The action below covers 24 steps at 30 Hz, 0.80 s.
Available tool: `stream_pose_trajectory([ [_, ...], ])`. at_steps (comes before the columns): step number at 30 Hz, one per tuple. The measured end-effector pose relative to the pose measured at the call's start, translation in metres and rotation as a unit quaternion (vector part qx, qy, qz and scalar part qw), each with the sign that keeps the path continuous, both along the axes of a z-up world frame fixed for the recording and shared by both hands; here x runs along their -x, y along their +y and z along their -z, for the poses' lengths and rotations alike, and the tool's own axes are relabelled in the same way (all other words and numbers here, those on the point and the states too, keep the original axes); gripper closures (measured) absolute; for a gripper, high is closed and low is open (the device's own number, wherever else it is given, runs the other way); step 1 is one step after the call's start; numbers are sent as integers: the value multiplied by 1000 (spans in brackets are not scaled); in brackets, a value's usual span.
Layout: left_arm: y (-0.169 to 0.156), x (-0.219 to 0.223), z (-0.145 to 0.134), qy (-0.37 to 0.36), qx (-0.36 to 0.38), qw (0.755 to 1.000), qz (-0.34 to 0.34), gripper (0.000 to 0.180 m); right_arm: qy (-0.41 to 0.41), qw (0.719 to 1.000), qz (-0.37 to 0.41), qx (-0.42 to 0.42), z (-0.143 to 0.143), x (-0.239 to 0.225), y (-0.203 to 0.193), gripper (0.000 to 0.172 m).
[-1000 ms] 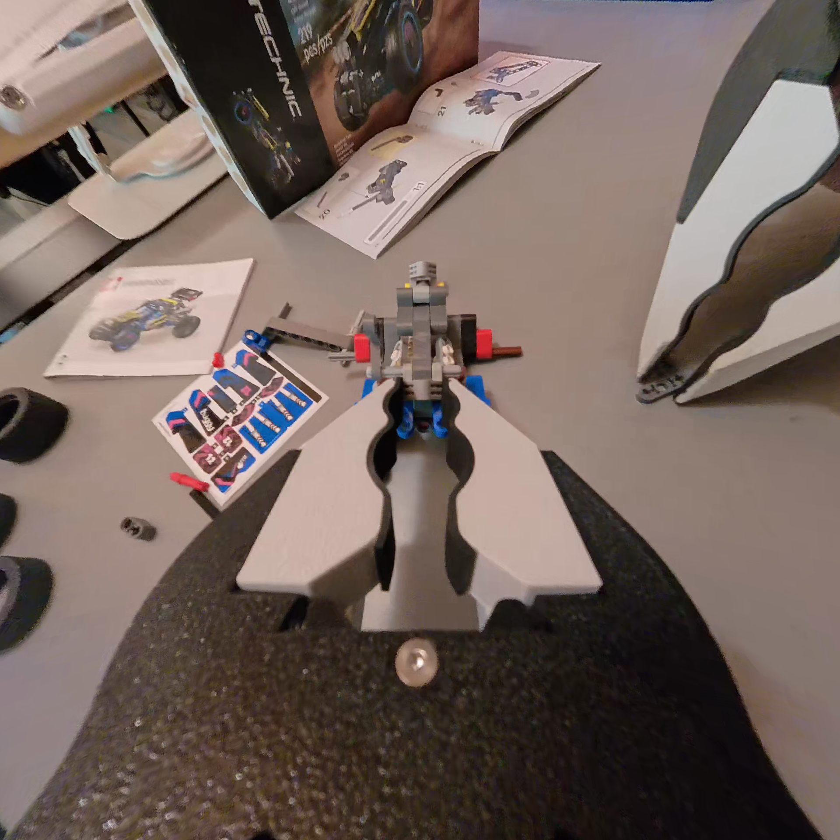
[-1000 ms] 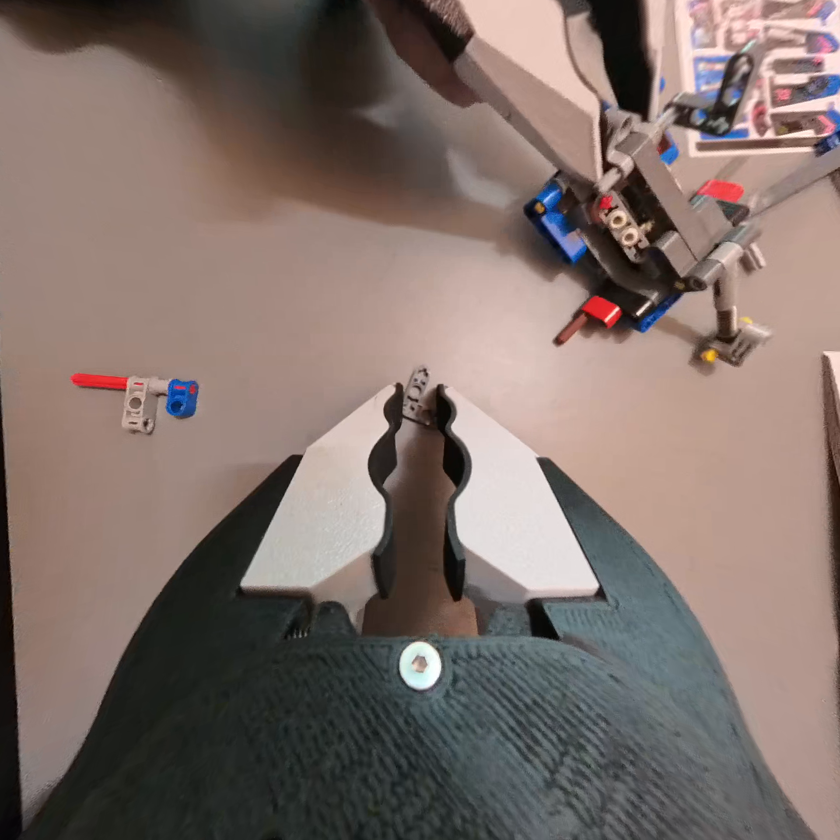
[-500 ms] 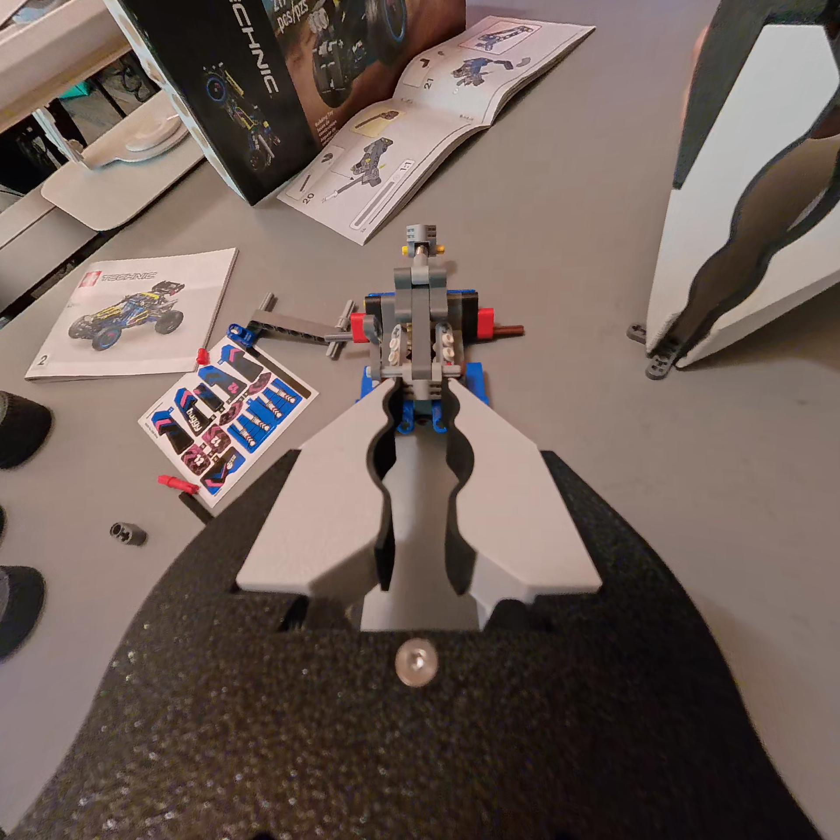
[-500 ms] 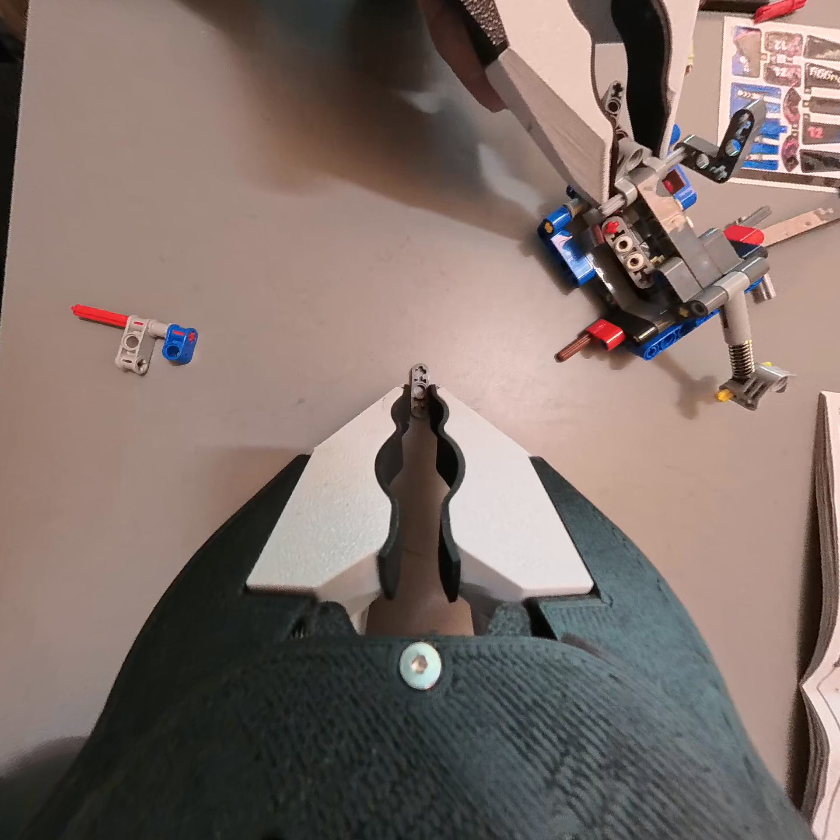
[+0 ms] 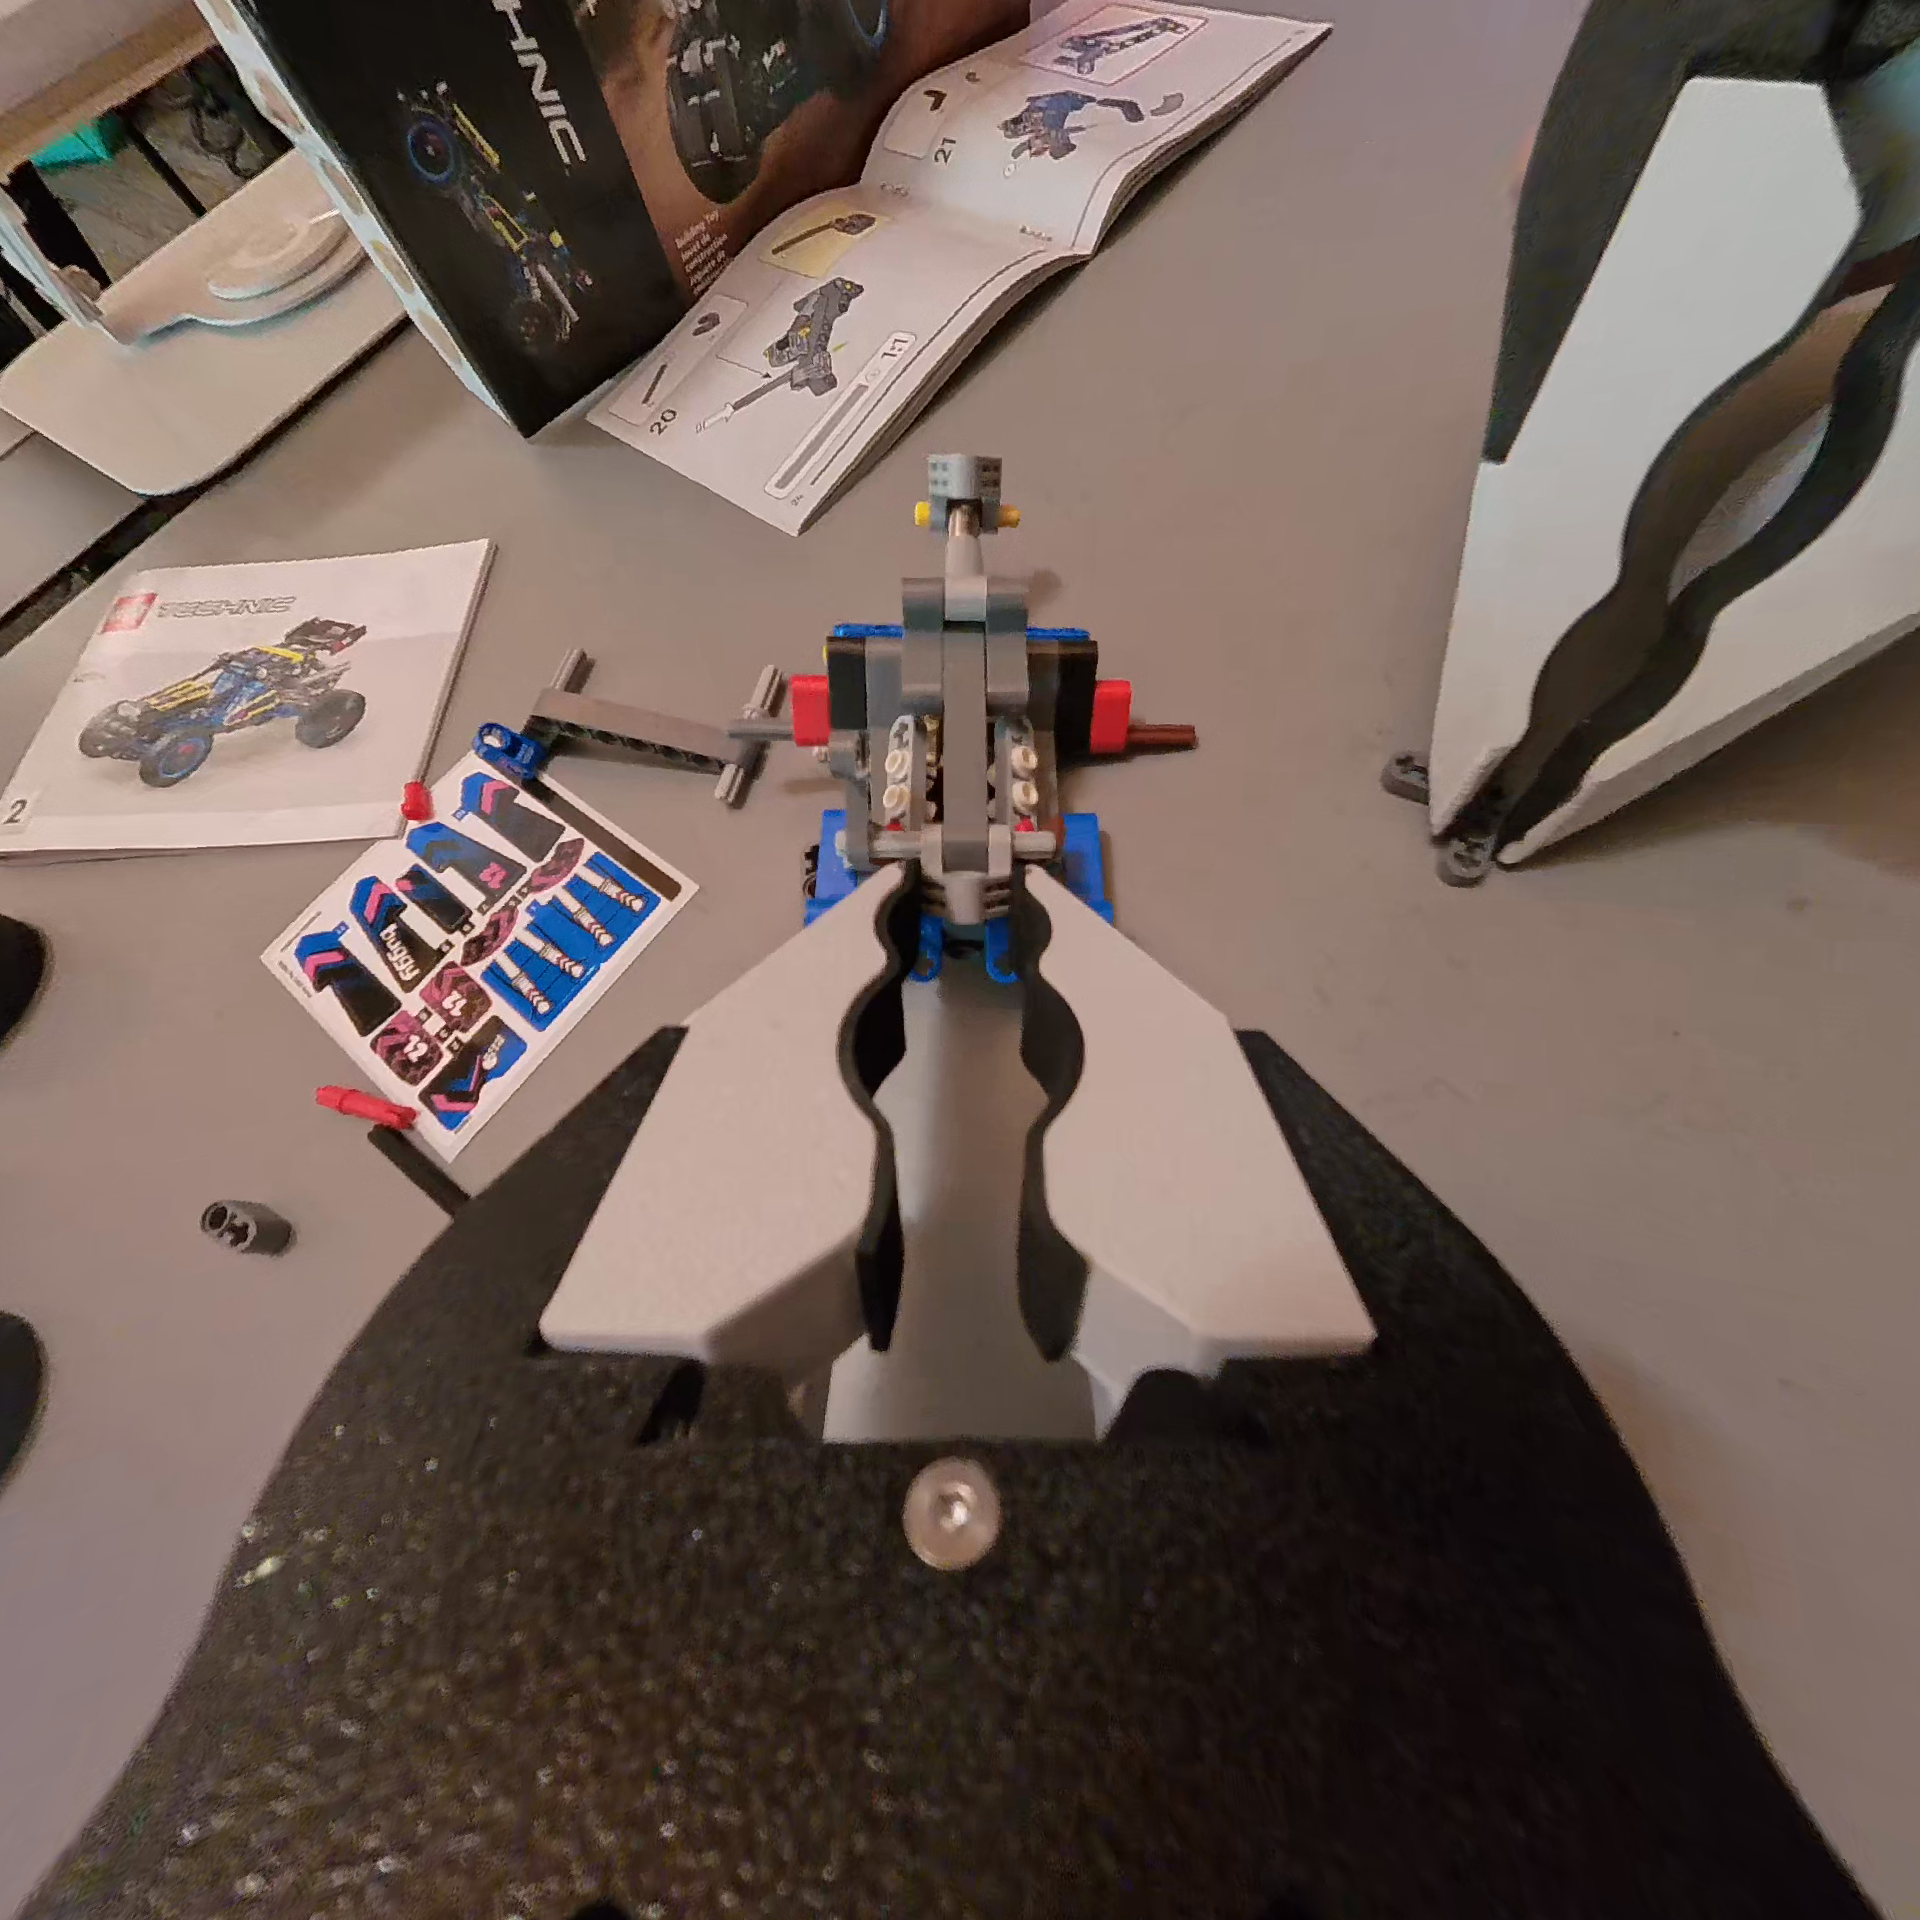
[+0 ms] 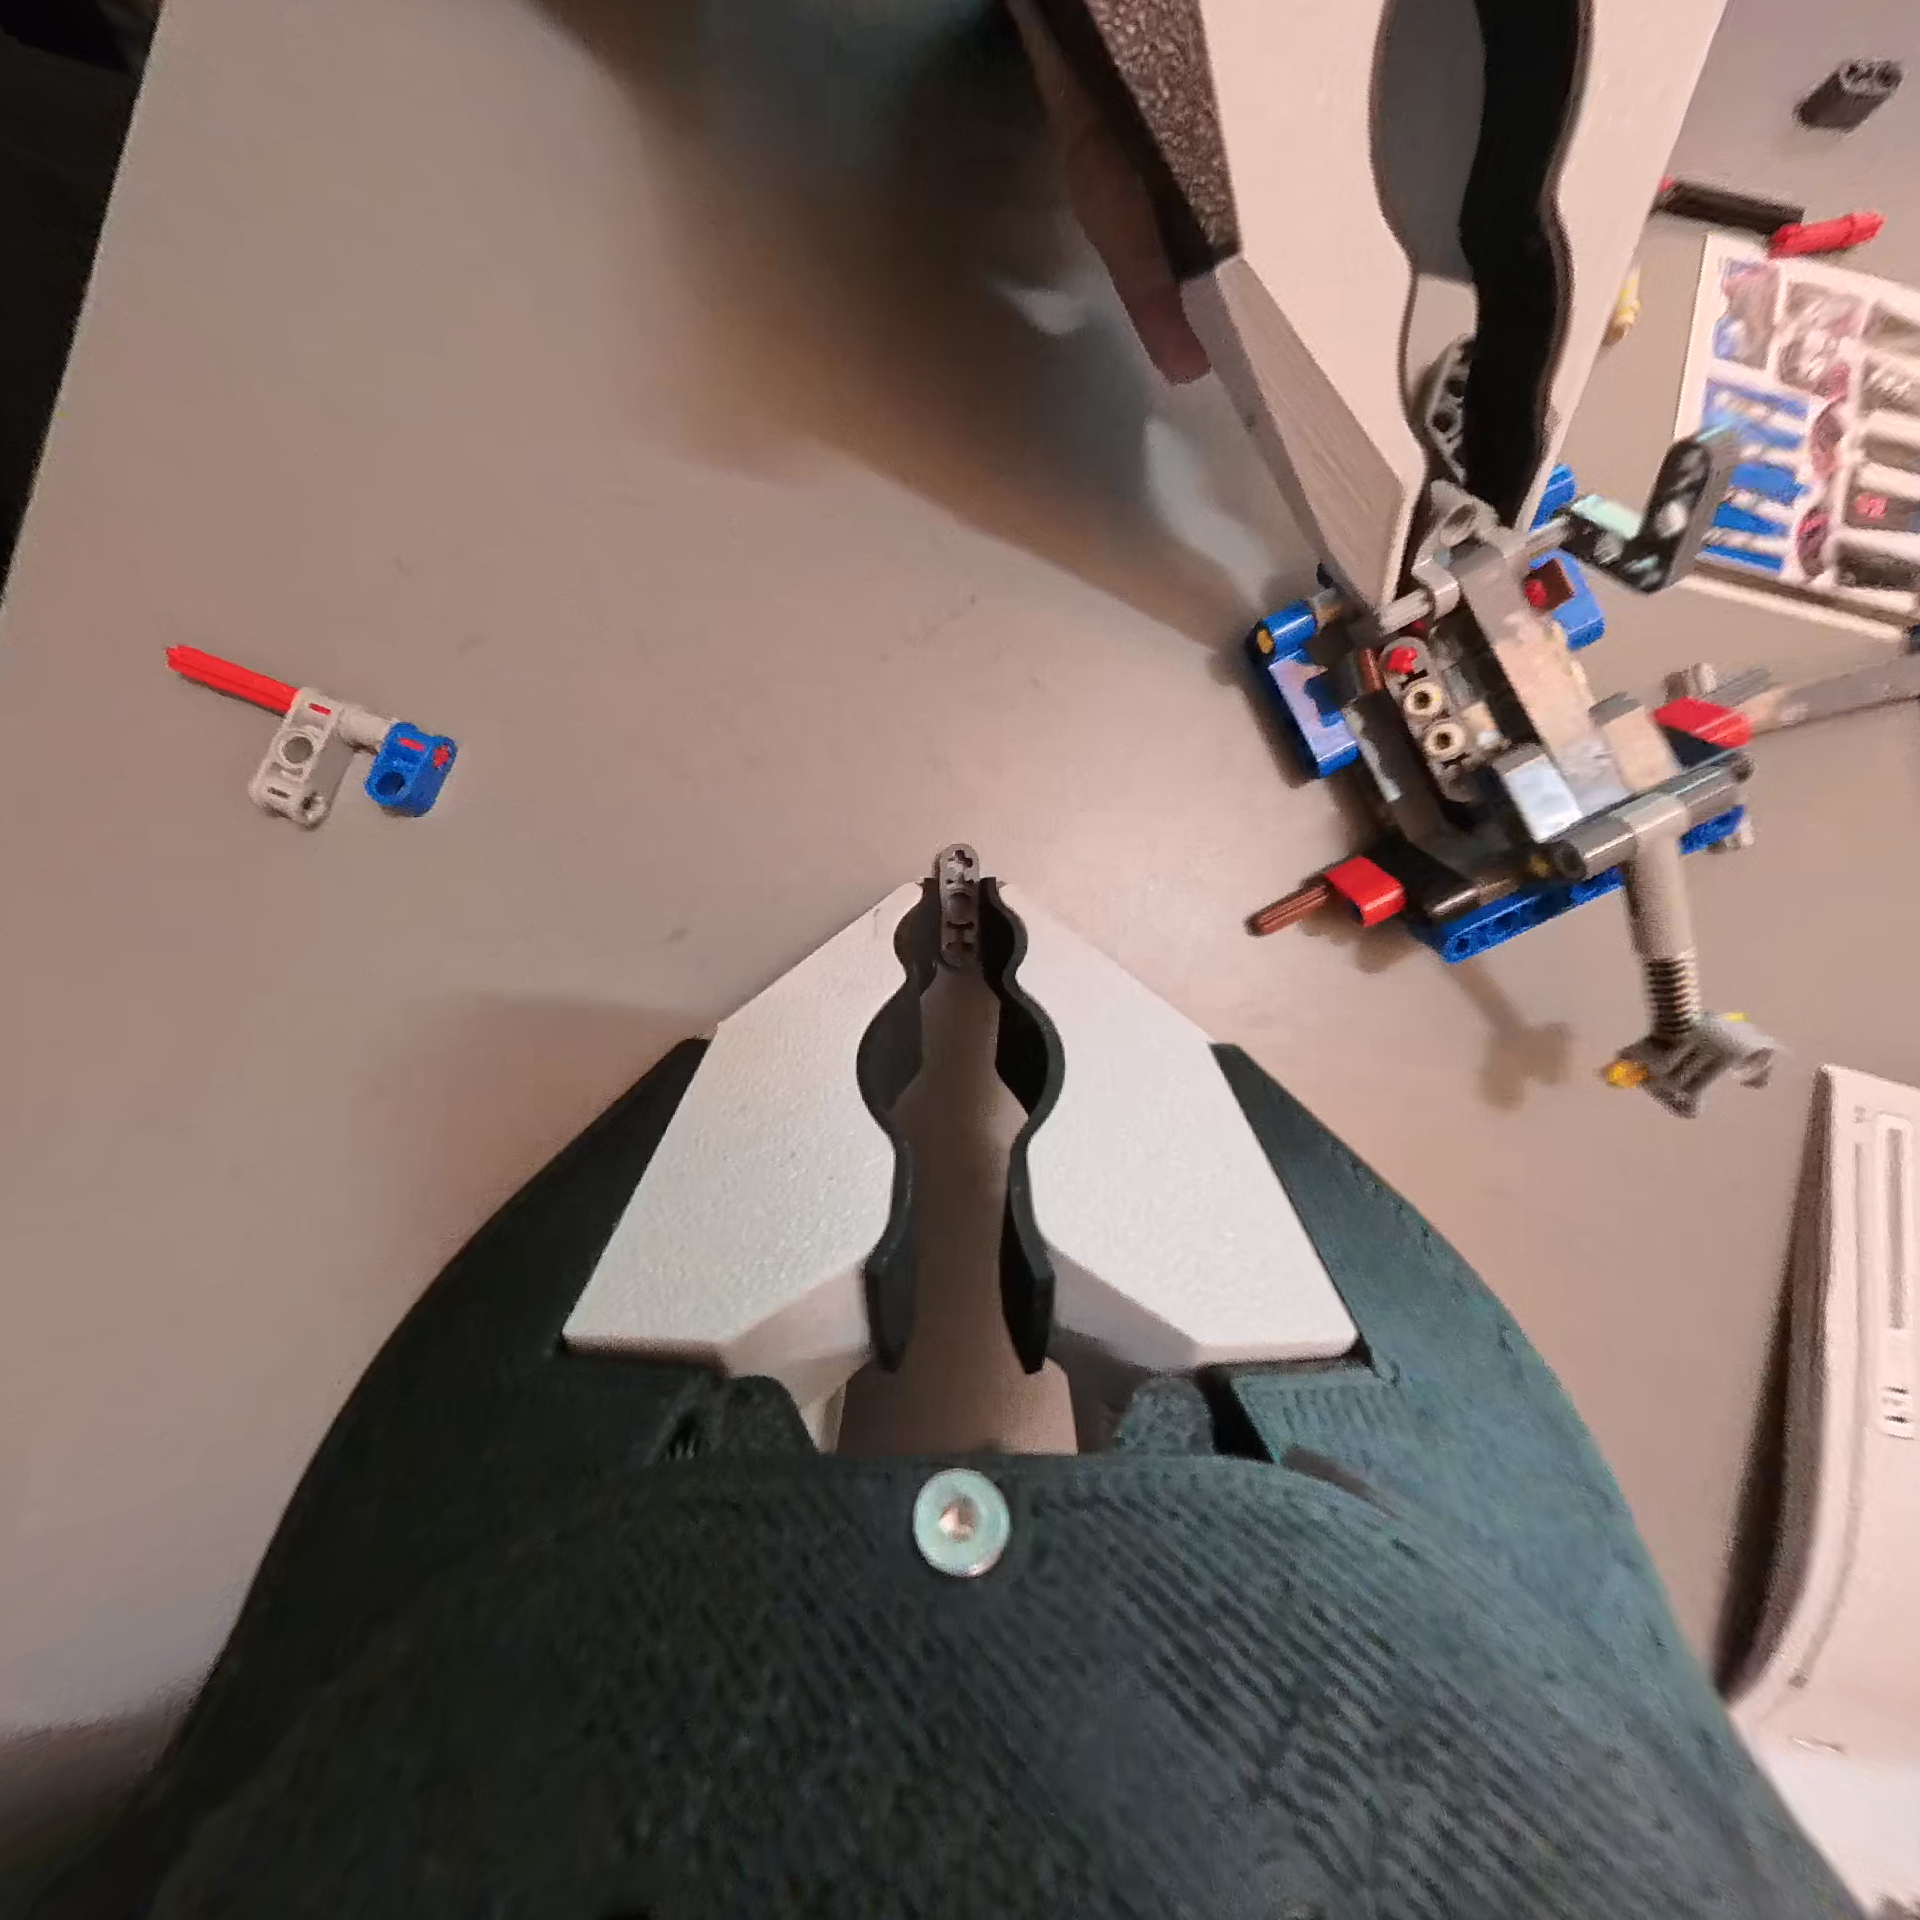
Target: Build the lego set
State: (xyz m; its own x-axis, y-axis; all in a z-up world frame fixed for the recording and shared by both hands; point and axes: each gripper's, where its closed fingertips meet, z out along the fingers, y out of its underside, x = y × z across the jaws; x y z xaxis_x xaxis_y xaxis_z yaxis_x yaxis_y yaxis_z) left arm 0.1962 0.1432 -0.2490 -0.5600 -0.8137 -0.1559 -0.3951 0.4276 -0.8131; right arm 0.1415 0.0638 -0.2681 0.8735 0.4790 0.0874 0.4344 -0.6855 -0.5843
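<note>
I work over a wide grey table (image 5: pixel 1455 1143), matte and a little scuffed, which fills nearly all of both views. In the left wrist view, at eleven o'clock, the tabletop ends and a dim room begins: pale flat boards (image 5: pixel 197 343) lie beyond the edge with dark clutter behind, too dim to name. At twelve o'clock stands a dark toy box (image 5: pixel 582 177), and an open instruction booklet (image 5: pixel 935 260) leans against its foot. A closed booklet (image 5: pixel 249 686) lies at ten o'clock, a sticker sheet (image 5: pixel 478 935) just below it. Black tyres (image 5: pixel 16 977) peek in at nine o'clock.

My left gripper (image 5: pixel 961 894) is clamped on the near end of the half-built brick model (image 5: pixel 961 727), a grey, blue and black frame with red pieces, its blue base down on the table at the centre of that view. In the right wrist view the same model (image 6: pixel 1507 727) sits at two o'clock.

My right gripper (image 6: pixel 958 894) is pinched on a small dark grey brick link (image 6: pixel 957 904), its tip poking past my fingertips above bare table. At nine o'clock in that view lies a little red, grey and blue sub-assembly (image 6: pixel 332 738), well apart from everything. A tiny dark connector (image 5: pixel 246 1226) rests at eight o'clock in the left view.
</note>
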Motion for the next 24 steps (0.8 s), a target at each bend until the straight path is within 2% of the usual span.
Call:
stream_pose_trajectory([
  [7,0,1,4,23,9,1000,-1,168,-86,995,-28,-32,-1,-7,8,168],
  [15,-1,1,5,38,24,999,19,168,-83,994,-69,-28,0,-15,15,167],
  [19,-2,1,5,51,46,997,19,168,-114,989,-55,-76,-1,-24,29,167],
  [24,-5,3,5,63,63,996,23,168,-175,969,-14,-172,-8,-27,41,167],
])
